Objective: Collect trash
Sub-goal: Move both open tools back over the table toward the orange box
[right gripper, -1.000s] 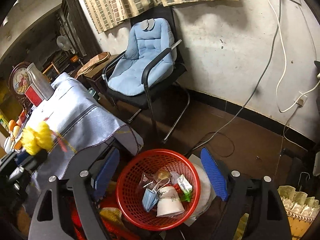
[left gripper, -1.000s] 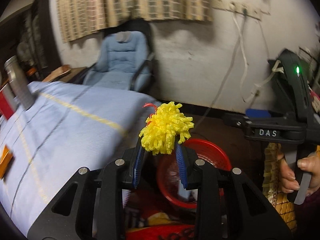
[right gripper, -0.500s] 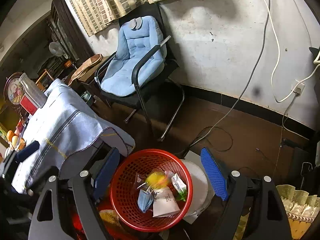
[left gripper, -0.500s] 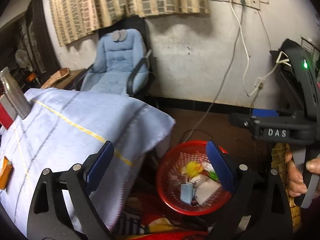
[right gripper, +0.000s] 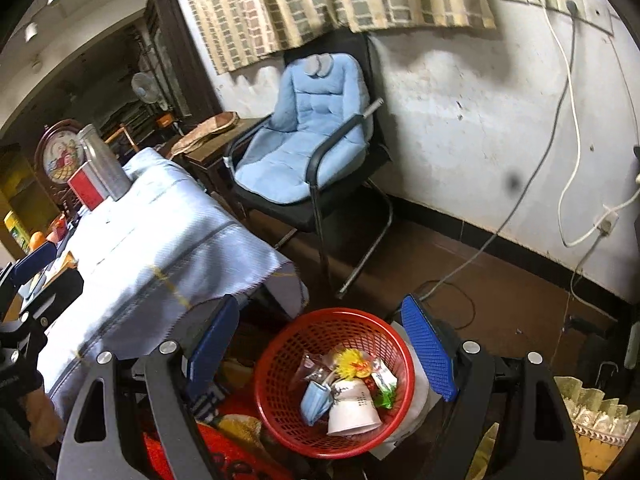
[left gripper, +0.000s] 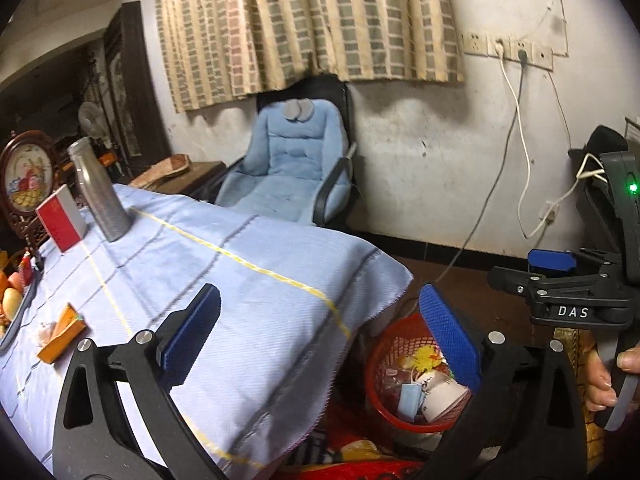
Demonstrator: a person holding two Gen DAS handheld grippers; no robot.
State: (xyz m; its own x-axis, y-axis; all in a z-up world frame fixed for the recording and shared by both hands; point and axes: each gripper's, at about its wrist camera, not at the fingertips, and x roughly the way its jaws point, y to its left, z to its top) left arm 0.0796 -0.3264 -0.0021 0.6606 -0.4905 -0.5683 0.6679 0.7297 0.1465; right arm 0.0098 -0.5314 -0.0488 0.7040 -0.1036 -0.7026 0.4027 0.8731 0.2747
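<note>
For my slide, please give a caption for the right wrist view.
Open right gripper above red basket holding yellow pompom, mask, cup.

Basket (right gripper: 280,420) on floor beside table (left gripper: 240,280); pom-pom (right gripper: 350,362), mask (right gripper: 316,398), seemingly a cup (right gripper: 352,410) inside.

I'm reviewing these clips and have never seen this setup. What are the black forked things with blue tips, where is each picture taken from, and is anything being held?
A person holds a two-finger gripper in each hand, and a camera on each looks forward along its fingers. The left gripper has just been opening, with nothing between its blue pads. The right gripper is open and empty above the red basket on the floor. In the basket lie a yellow pom-pom, a blue face mask and a paper cup. The table's blue cloth carries a metal bottle, a red and white box and an orange box.
</note>
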